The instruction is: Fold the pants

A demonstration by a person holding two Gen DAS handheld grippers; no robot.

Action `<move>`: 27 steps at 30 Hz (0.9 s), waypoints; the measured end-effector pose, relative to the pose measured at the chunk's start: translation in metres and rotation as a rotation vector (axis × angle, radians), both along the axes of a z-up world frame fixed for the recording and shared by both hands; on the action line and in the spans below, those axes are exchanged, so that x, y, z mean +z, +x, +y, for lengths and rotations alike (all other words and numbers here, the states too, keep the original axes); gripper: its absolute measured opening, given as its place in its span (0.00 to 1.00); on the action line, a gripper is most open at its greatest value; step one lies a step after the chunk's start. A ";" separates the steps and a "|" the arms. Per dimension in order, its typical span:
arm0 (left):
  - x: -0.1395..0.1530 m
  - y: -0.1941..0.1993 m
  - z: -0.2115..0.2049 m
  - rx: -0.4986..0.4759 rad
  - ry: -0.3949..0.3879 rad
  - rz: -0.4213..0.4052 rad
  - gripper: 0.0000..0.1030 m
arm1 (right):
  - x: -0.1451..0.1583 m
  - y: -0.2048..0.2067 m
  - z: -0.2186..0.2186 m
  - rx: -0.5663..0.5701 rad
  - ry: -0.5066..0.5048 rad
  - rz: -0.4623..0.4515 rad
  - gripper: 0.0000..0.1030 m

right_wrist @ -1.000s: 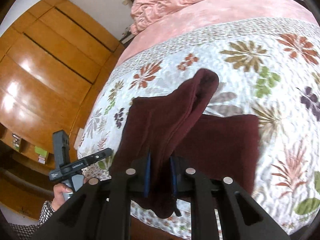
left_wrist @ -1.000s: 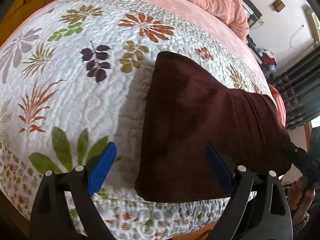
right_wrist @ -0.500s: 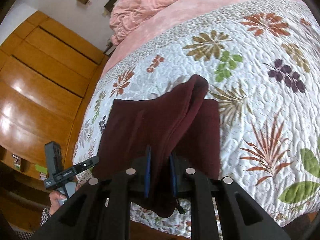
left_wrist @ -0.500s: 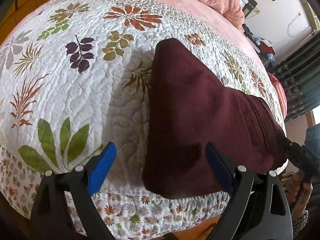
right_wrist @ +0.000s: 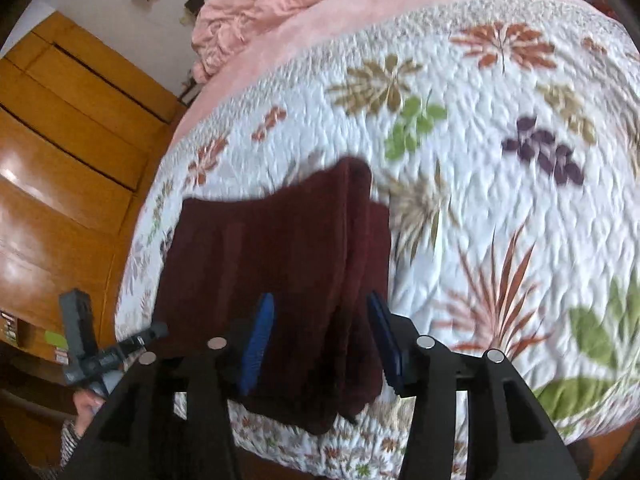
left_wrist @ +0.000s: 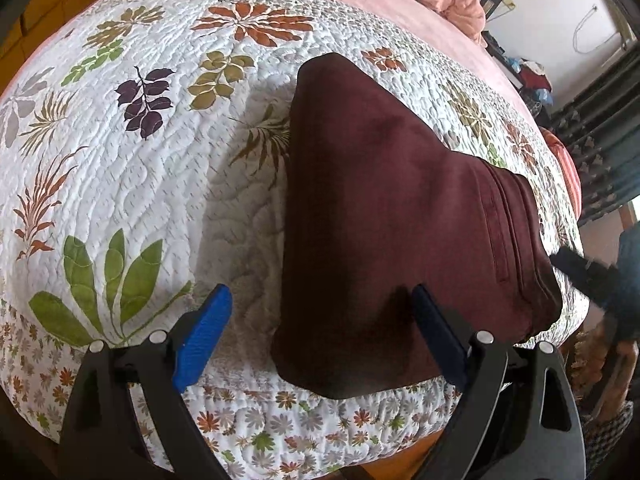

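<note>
Right tongs (right_wrist: 320, 344): jaws stand apart, straddling the near edge of the pants (right_wrist: 280, 280) without clamping it; the cloth between them looks slack. Left tongs (left_wrist: 320, 340): jaws wide apart, empty, the right blue pad just beside or touching the pants (left_wrist: 400, 220), the left pad over bare quilt (left_wrist: 140, 200).

The pants, dark maroon, lie on the quilt near the foot edge of the bed, their near end overhanging that edge slightly. They form a compact stacked bundle with several layered edges visible on the right side.

Judgement: folding appears largely done, the garment already reduced to a short block. Remaining work seems limited to squaring the layers, pulling the overhang onto the quilt, and perhaps one last fold.
</note>
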State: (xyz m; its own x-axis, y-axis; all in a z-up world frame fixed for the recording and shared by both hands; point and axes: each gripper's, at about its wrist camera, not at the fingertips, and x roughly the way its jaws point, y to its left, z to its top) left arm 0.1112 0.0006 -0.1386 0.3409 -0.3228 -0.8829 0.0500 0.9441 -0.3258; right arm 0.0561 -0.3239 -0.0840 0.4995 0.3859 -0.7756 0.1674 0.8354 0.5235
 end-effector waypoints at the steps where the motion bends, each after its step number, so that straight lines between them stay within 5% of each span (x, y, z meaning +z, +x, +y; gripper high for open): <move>1: -0.001 0.001 -0.001 -0.001 0.002 0.001 0.88 | 0.003 0.008 -0.003 -0.004 -0.008 0.000 0.56; 11: 0.004 -0.003 -0.005 -0.008 0.053 -0.001 0.91 | -0.028 0.081 -0.011 -0.010 0.017 0.080 0.68; 18: 0.002 -0.002 -0.004 0.004 0.062 0.018 0.92 | -0.023 0.089 -0.005 0.017 0.030 0.032 0.08; 27: 0.000 -0.004 -0.014 -0.003 0.074 0.020 0.93 | -0.037 0.088 -0.020 -0.044 0.035 0.059 0.09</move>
State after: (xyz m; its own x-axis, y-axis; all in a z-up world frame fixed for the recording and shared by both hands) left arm 0.1073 -0.0133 -0.1383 0.3221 -0.2570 -0.9112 0.0467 0.9656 -0.2558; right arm 0.1440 -0.3441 -0.1209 0.4708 0.3923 -0.7902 0.2348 0.8077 0.5408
